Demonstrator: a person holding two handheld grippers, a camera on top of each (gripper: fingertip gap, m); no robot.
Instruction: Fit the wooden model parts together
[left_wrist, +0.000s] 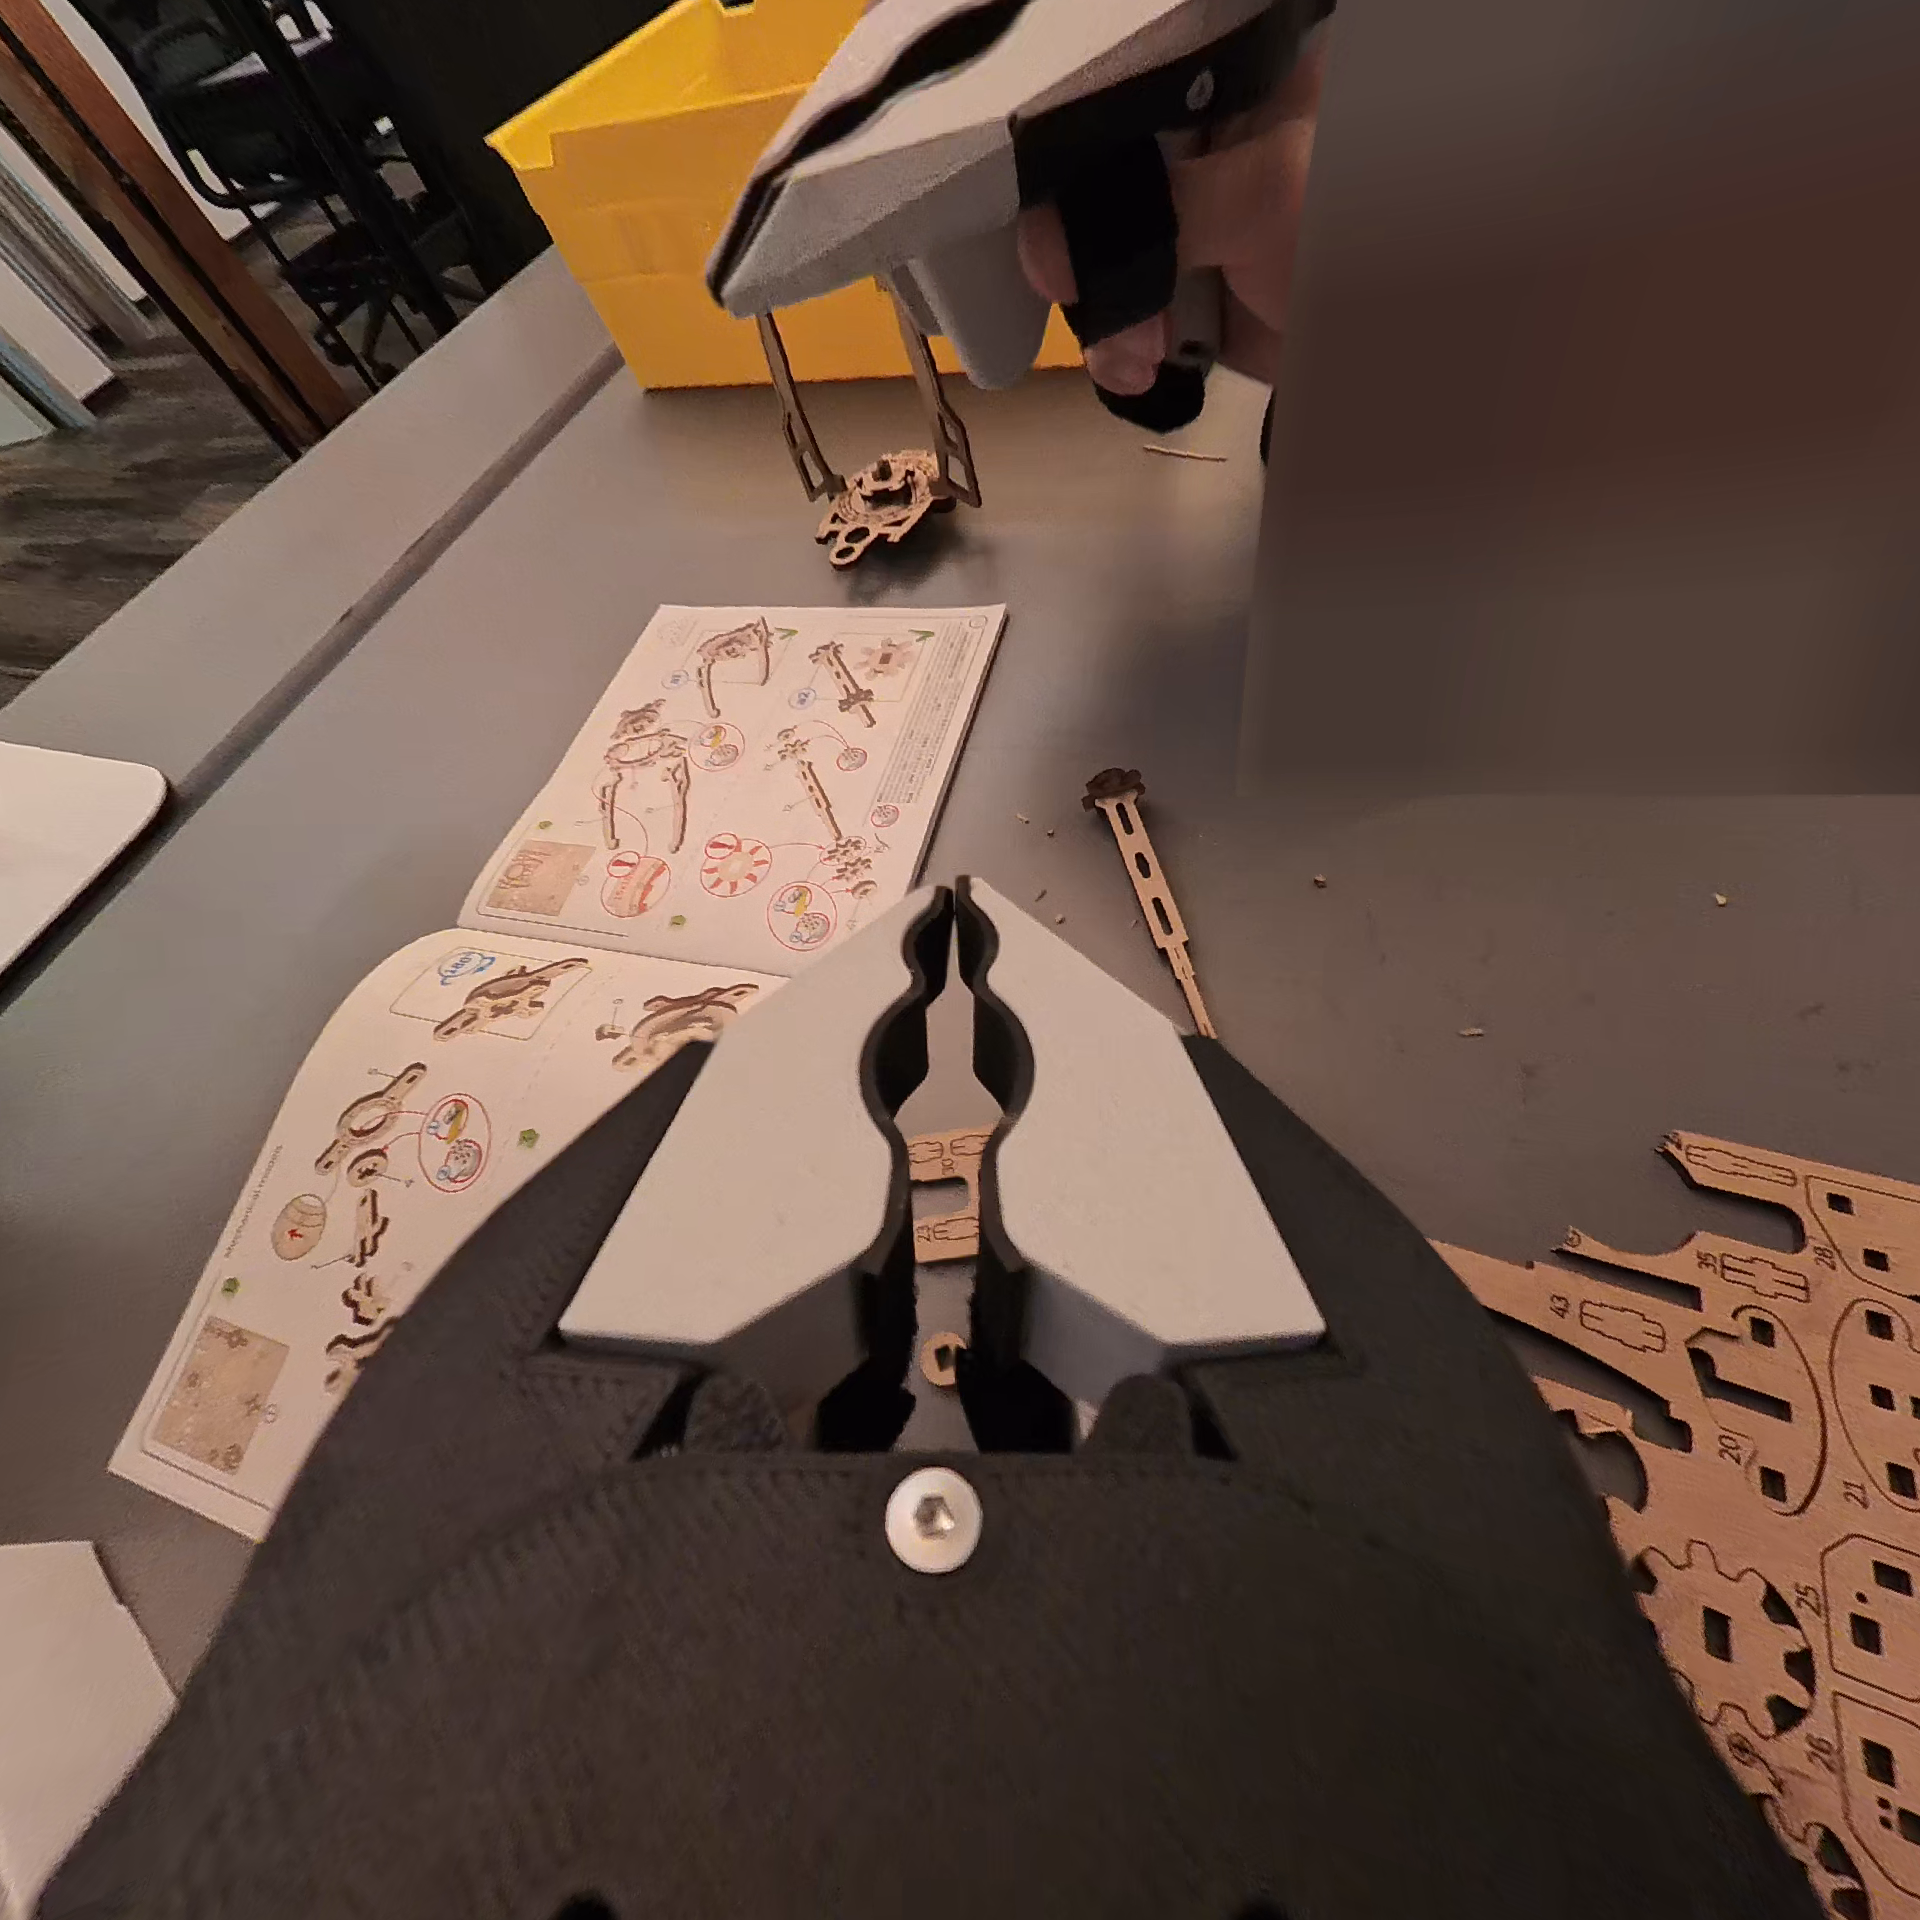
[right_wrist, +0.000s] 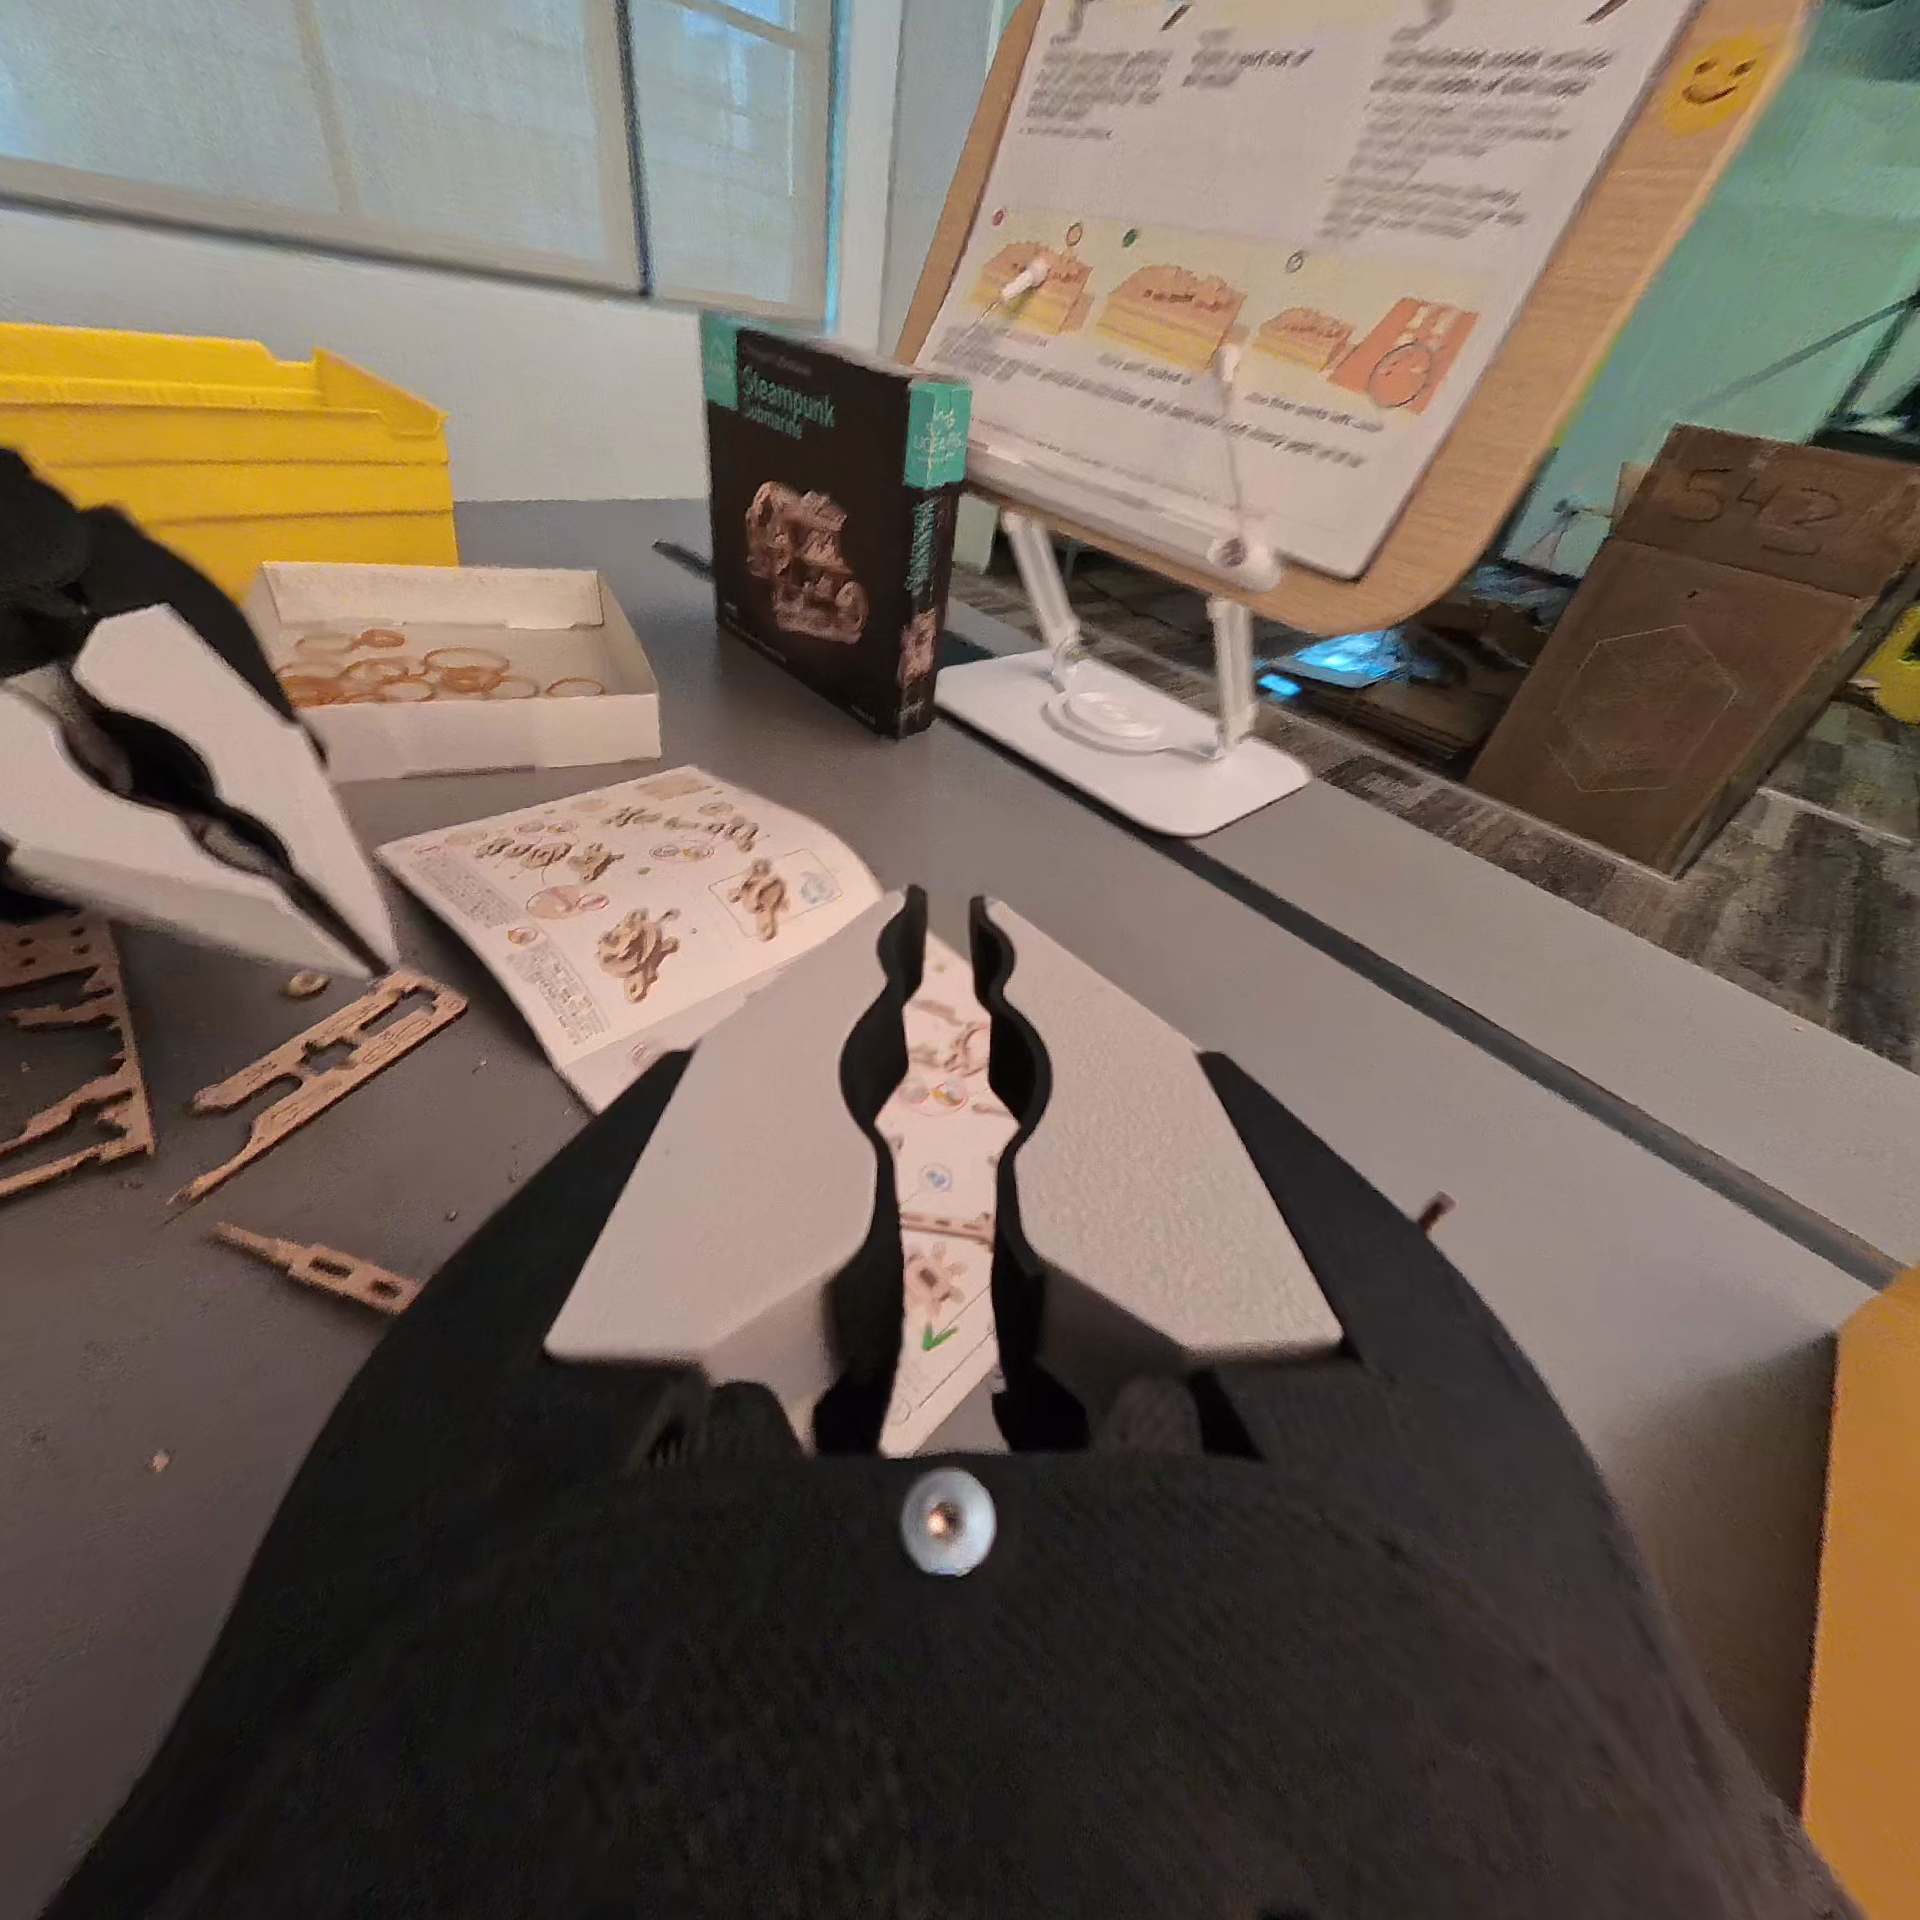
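A partly built wooden assembly (left_wrist: 881, 504) stands on the grey table (left_wrist: 416, 644), with two thin struts (left_wrist: 790, 416) rising from it. My right gripper (left_wrist: 732, 275) hovers just above those struts; in its own view (right_wrist: 945, 904) the jaws stand a narrow gap apart with nothing between them. My left gripper (left_wrist: 954, 894) is shut and empty, low over the table near a loose wooden strut (left_wrist: 1148, 894). It also shows in the right wrist view (right_wrist: 384, 961). A laser-cut sheet of numbered parts (left_wrist: 1766, 1455) lies at the right. Loose strips (right_wrist: 332, 1060) lie beside it.
An open instruction booklet (left_wrist: 727, 779) lies mid-table. A yellow bin (left_wrist: 644, 208) stands at the back. A white box of rings (right_wrist: 457, 675), the dark kit box (right_wrist: 831, 530) and a board on a white stand (right_wrist: 1299, 291) stand along the far side. A gloved hand (left_wrist: 1122, 260) holds the right gripper. One gripper's finger ends stand about 15 cm off the other's.
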